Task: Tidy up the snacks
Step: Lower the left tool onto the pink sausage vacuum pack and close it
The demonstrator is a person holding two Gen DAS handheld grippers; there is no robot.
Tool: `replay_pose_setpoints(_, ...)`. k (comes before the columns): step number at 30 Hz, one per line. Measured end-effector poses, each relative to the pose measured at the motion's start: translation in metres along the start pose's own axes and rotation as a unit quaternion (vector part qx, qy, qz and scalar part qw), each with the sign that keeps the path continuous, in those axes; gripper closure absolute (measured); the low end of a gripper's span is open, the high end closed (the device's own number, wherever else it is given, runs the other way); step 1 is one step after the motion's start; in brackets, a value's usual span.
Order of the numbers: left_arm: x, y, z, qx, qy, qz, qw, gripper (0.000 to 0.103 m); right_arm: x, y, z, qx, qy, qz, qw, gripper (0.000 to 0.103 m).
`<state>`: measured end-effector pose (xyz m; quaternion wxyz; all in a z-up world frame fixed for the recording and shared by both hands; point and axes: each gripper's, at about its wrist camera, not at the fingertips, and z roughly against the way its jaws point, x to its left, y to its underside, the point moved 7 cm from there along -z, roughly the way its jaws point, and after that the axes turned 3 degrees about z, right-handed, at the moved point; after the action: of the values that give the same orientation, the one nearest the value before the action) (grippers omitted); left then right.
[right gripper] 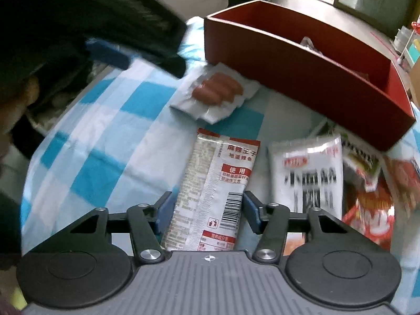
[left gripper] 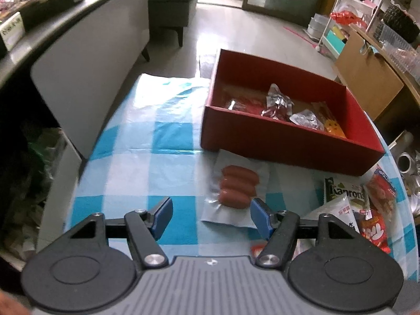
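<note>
— Red box (left gripper: 275, 141) on the blue-checked cloth (left gripper: 131, 162): what's in it?

— Crinkled silver packets (left gripper: 278, 105) and a yellow one (left gripper: 334, 130), seen from the left wrist camera. The box sits at about one o'clock from the left gripper (left gripper: 211, 216).

— And that gripper?

— Its jaws are parted over the cloth with nothing between them. The sausage pack (left gripper: 237, 190) lies at twelve o'clock, just in front of the box's near wall.

— What about the right gripper (right gripper: 207, 211)?

— A long snack packet (right gripper: 212, 189) with red print and a barcode lies between its blue pads, but a gap shows on both sides, so the jaws are not clamping it. A white bag (right gripper: 307, 173) lies at two o'clock, with red wrappers (right gripper: 370, 210) beyond.
</note>
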<state>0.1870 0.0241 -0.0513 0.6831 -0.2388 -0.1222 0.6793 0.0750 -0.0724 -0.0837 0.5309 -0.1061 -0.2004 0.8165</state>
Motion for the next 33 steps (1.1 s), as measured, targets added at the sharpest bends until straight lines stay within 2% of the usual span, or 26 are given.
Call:
replay_pose_setpoints(4,-0.013,-0.007,-0.021,-0.002,-0.014,-0.001,0.9999,0.04,0.001,0.014,0.013,-0.006,-0.012,-0.009,1.0,0.041)
replay_pose_setpoints(9,-0.036,-0.005,-0.043,0.015,-0.009,-0.028,0.9995,0.038,-0.004,0.018,0.012,-0.003,-0.023,-0.017,1.0,0.041)
replay_pose_setpoints(12,-0.037,-0.003,-0.06,0.027,-0.033,-0.036,0.9984,0.038,-0.007,0.019,0.01,-0.002,-0.023,-0.021,1.0,0.041)
replay_pose_setpoints(13,-0.036,-0.003,-0.066,0.03,-0.033,-0.034,0.9984,0.034,-0.008,0.019,0.01,-0.002,-0.026,-0.023,0.999,0.041)
replay_pose_setpoints(16,-0.04,-0.004,-0.068,0.02,-0.042,-0.053,0.9975,0.034,-0.013,0.021,0.011,0.001,-0.033,-0.036,0.999,0.042)
replay_pose_setpoints(17,-0.041,-0.002,-0.067,0.015,-0.042,-0.06,0.9972,0.039,-0.015,0.022,0.011,0.0,-0.036,-0.038,0.999,0.042)
replay_pose_setpoints(22,-0.035,0.012,-0.053,0.028,-0.042,-0.067,0.9964,0.041,-0.019,0.022,0.012,0.004,-0.04,-0.039,0.998,0.054)
replay_pose_setpoints(27,-0.019,0.038,-0.029,0.054,-0.035,-0.055,0.9964,0.041,-0.017,0.025,0.013,0.004,-0.04,-0.032,0.999,0.054)
replay_pose_setpoints(33,0.011,0.076,0.004,0.061,-0.033,-0.028,0.9972,0.041,-0.017,0.025,0.011,0.003,-0.039,-0.032,0.999,0.052)
